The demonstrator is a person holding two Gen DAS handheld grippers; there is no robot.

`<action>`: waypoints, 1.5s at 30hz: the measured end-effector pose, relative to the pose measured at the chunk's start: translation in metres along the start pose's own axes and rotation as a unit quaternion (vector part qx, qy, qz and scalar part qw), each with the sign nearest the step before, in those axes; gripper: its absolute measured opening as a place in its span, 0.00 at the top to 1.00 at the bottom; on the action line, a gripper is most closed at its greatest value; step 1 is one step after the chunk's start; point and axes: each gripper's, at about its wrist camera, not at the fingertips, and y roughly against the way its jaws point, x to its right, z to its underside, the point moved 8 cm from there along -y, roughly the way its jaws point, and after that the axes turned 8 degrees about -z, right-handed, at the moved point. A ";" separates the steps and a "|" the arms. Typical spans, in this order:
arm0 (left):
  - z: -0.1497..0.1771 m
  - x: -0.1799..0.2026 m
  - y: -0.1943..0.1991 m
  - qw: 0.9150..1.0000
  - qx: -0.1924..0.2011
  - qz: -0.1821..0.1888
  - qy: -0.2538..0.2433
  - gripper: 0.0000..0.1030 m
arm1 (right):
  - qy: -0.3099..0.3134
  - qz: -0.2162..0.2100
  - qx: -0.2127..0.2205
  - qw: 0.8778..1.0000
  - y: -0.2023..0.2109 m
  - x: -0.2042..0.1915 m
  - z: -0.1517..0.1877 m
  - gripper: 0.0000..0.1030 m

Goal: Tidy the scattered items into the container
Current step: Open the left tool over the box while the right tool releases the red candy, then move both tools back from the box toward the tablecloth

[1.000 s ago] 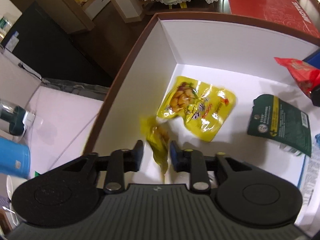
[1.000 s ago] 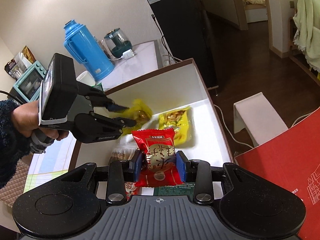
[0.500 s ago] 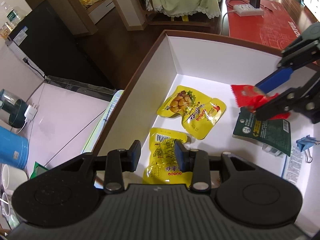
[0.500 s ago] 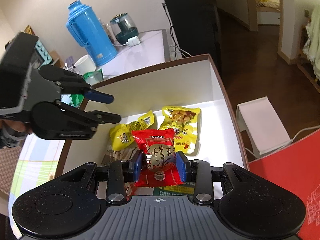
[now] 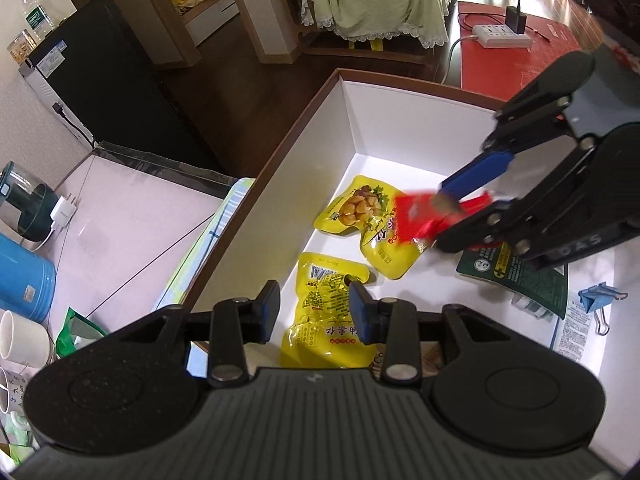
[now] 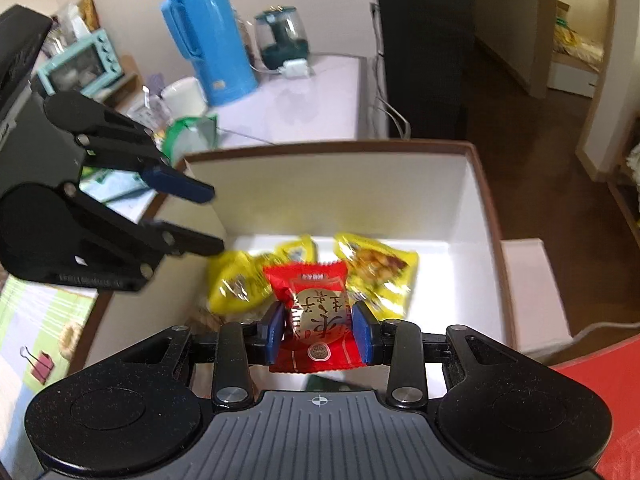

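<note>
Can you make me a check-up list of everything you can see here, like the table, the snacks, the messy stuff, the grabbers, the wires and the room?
Surface: pale tabletop beside the box.
Job's things: white box holds two yellow snack packets, a dark green packet and a blue binder clip; the red snack packet is held above them.
Clutter: blue thermos, white cup, pink binder clip outside the box.
Grippers: left gripper open and empty over the box; right gripper shut on the red packet.
Cables: a wire crosses the tabletop; power strip on the red mat.
Surroundings: black fridge, sofa with a green cover, dark wooden floor.
</note>
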 end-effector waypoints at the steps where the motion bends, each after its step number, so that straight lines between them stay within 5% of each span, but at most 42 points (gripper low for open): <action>1: 0.000 0.000 0.000 1.000 -0.001 0.000 0.002 0.66 | 0.001 -0.001 0.003 1.000 -0.001 -0.001 -0.001 0.37; 3: 0.000 -0.001 0.000 1.000 -0.001 0.000 0.006 0.65 | 0.002 -0.004 0.009 1.000 -0.004 -0.004 -0.002 0.03; 16: 0.005 0.006 0.005 1.000 -0.013 0.004 0.017 0.53 | -0.049 -0.004 -0.043 0.998 0.016 -0.011 0.026 0.03; 19: 0.004 0.013 0.010 1.000 -0.013 0.005 0.019 0.43 | -0.052 0.007 -0.053 0.997 0.026 -0.016 0.035 0.03; 29: 0.000 0.038 0.036 1.000 -0.002 0.009 0.016 0.33 | -0.064 0.053 -0.079 0.993 0.059 -0.034 0.059 0.03; 45: 0.004 0.067 0.079 1.000 0.018 -0.010 -0.001 0.22 | -0.079 0.075 -0.059 0.992 0.096 -0.061 0.083 0.03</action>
